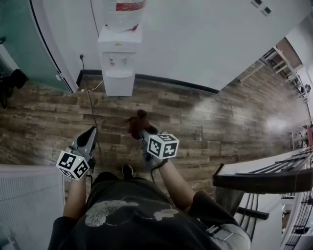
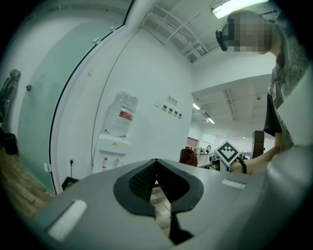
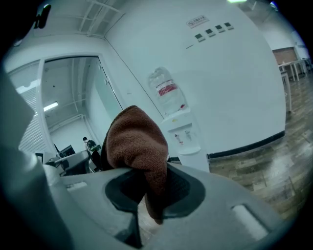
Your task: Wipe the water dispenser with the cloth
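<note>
Wood-plank floor (image 1: 220,122) runs up to a white wall (image 1: 205,39). My right claw (image 1: 139,130), at frame centre, is clenched on the brown cloth (image 1: 137,121). My left claw (image 1: 89,135) is pinched together and empty. I see the water dispenser (image 1: 118,63) upright against that wall at top centre-left, well apart, ahead and slightly left of the cloth.

Wood-plank floor (image 1: 210,122) fills the head view, brown and streaky, with a pale glare (image 1: 274,124) catching the boards on the right. A white wall (image 1: 205,34) runs along the back with a dark baseboard (image 1: 176,82) at its foot and a socket (image 1: 81,56) low near the corner. To the left stands a frosted greenish glass partition (image 1: 19,44) in a black frame. A dark tabletop (image 1: 264,181) juts in at lower right. Up above, a tube light (image 2: 234,6) glows on an open ceiling (image 2: 171,22) of exposed pipes, and small plates (image 2: 173,112) dot the wall.
</note>
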